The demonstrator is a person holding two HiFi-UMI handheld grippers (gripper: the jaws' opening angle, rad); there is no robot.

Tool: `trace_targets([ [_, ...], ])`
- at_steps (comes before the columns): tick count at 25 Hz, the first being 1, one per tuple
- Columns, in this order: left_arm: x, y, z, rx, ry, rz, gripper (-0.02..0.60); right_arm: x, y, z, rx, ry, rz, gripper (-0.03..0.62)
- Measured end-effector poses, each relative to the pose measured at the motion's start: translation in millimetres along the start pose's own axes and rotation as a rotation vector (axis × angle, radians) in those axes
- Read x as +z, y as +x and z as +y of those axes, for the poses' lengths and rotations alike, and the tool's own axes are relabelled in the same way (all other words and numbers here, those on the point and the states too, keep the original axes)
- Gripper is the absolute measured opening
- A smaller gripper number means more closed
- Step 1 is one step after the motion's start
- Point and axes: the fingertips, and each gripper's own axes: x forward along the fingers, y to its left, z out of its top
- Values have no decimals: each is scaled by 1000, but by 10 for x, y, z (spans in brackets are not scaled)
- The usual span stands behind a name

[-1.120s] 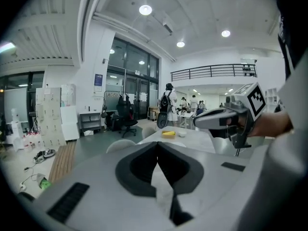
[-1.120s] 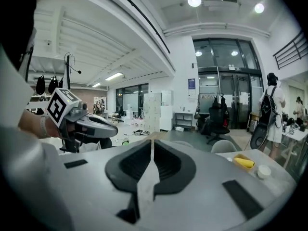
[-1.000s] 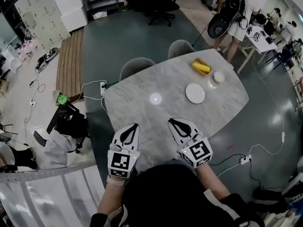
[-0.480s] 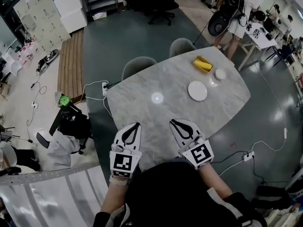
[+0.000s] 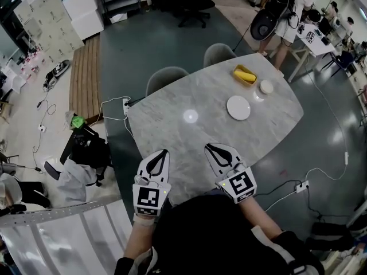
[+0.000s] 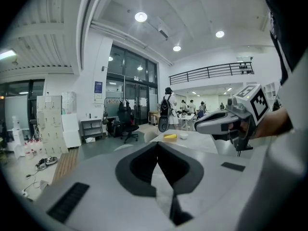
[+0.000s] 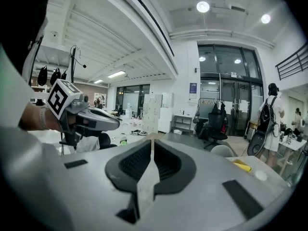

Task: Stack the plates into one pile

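Your marble tabletop (image 5: 189, 148) carries its things toward the far right corner. Your left claw (image 5: 164, 152) and right claw (image 5: 209, 148) hover side by side over the near edge, both clenched on nothing. The white plate (image 5: 238, 107) lies flat near the right edge; beyond it sit the yellow dish (image 5: 244, 74) and the small white dish (image 5: 266, 87), close together

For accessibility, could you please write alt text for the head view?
The left tool and right tool, both shut, hover over the near edge of a grey marble table; a round white plate, small white dish and yellow rectangular dish sit far right.
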Motion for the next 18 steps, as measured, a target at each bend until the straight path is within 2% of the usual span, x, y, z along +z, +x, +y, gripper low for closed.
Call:
trace_targets([
  [7,-66,37,0,14,-21,25,8,-36,0,-46,4,-3,4,32],
  [18,-83,115,-51,15,-11,41,8,-45,-50,-133,0,-10,0,32],
])
